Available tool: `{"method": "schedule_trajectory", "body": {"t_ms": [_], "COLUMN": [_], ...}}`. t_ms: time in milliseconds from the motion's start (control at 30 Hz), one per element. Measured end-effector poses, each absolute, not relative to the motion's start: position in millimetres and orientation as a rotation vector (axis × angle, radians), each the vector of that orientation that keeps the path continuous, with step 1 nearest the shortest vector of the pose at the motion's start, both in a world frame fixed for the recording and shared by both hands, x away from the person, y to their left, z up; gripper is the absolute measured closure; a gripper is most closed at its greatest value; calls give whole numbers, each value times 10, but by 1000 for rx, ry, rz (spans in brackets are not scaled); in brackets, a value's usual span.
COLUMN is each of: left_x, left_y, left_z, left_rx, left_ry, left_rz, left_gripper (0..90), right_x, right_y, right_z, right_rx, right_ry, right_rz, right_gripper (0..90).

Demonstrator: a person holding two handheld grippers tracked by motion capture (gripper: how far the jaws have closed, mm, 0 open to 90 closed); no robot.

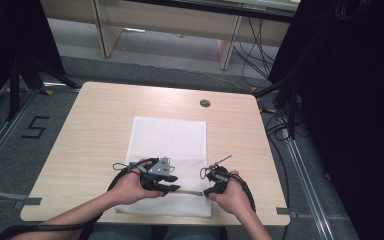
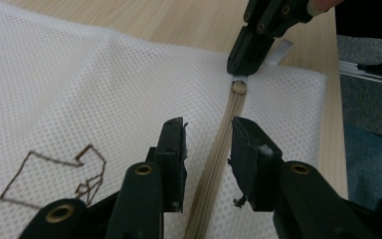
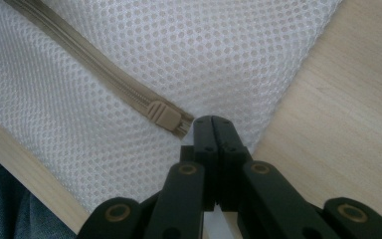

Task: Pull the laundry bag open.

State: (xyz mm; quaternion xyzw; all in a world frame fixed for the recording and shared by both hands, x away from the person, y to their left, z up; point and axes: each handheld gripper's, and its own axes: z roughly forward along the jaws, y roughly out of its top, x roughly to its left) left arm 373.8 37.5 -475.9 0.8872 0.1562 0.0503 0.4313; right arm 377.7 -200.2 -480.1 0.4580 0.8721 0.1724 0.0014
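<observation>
A: Start from the high view. Where is the work?

B: A white mesh bag lies flat in the middle of the counter, its near edge close to the person. The tan zipper runs along that near edge. The left claw sits on the bag at the zipper, and the right claw is just beside the zipper's right end.

A: And the left gripper view?

B: The left claw stands partly open, its jaws straddling the zipper with a gap on each side, so it holds nothing. Farther along the zipper, the right claw comes down at the slider. A brown stitched outline marks the mesh well off to one side of the zipper.

A: The right gripper view?

B: The right claw is fully closed, tips pressed together right at the slider. It seems to pinch something white there (a tab or bag corner, I cannot tell which).

A: How will the bag handle?

B: I judge it light, limp and quick to bunch, so pulling the slider alone would drag the whole bag along. The zipper tape is the firmest part. Grip there, close to the slider, while the other claw pins the end.
</observation>
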Motion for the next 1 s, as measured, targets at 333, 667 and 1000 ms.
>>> {"method": "schedule_trajectory", "body": {"t_ms": [333,667,1000], "left_x": [3745,3744,3752], "left_y": [117,-62,-212], "left_z": [-4806,-4874,-4975], "left_rx": [2231,2254,2274], "left_ry": [350,309,298], "left_rz": [83,48,33], "left_gripper": [687,697,700], "right_x": [3773,3767,3772], "right_y": [-2001,-1995,-2007], "right_z": [-4800,-4798,-4795], "right_rx": [1428,1403,1424], "right_ry": [2738,2740,2747], "right_rz": [537,551,554], "right_gripper": [900,900,900]}}
